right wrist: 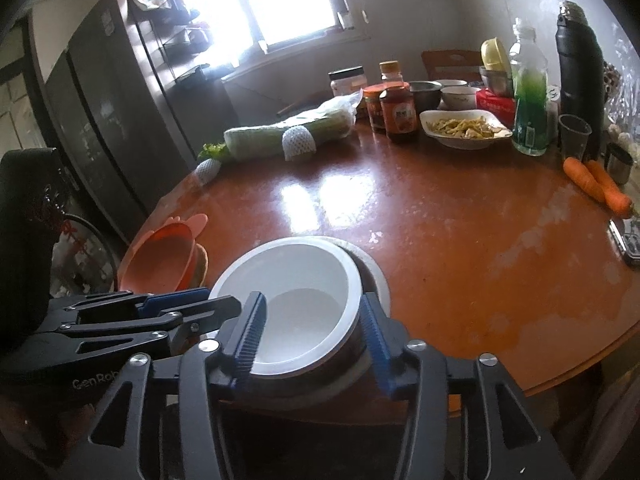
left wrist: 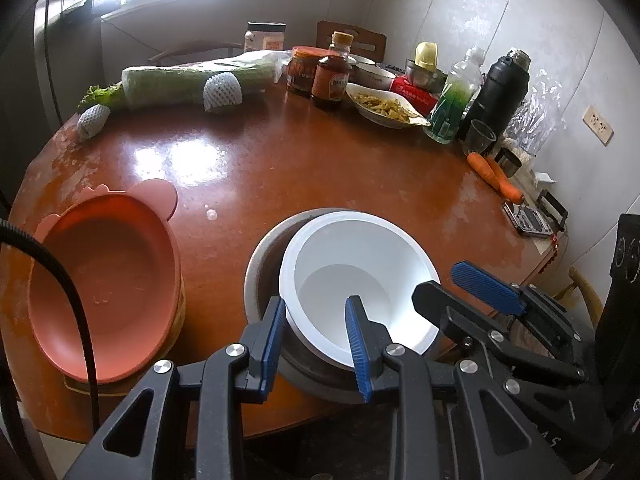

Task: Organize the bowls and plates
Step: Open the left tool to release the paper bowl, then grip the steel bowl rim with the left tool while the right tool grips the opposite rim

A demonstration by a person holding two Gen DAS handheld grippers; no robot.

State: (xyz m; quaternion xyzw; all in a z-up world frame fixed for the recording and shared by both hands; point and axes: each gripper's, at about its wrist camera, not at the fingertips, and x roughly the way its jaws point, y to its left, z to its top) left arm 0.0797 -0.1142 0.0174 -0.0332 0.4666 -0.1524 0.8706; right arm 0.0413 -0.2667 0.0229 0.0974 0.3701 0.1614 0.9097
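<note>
1. I count two nested bowls at the near edge of the counter (left wrist: 280,152): one white bowl (left wrist: 360,264) sitting tilted inside one grey bowl (left wrist: 260,264).
2. At about 9 o'clock from them I see a pink plate stack (left wrist: 104,288); I cannot tell how many plates are in it, though a yellowish one shows underneath.
3. My left gripper (left wrist: 316,344) is nearly closed, one pad inside the white bowl and one outside, pinching its near rim.
4. My right gripper (right wrist: 316,332) stands about halfway open, its pads straddling the bowls without pressing on them.
5. At 12 to 2 o'clock on the far side I count two carrots (left wrist: 496,174), one black flask (left wrist: 500,88), one green-tinted bottle (left wrist: 454,100), one dish of food (left wrist: 384,108), two sauce jars (left wrist: 320,72) and one wrapped vegetable (left wrist: 180,84).
6. Only the right wrist view shows the dark fridge (right wrist: 104,120) at 10 o'clock.
7. Only the left wrist view shows the wall socket (left wrist: 598,125) at 2 o'clock and a black cable (left wrist: 76,304) crossing the pink plates.
8. Each view shows the other gripper from the side.
</note>
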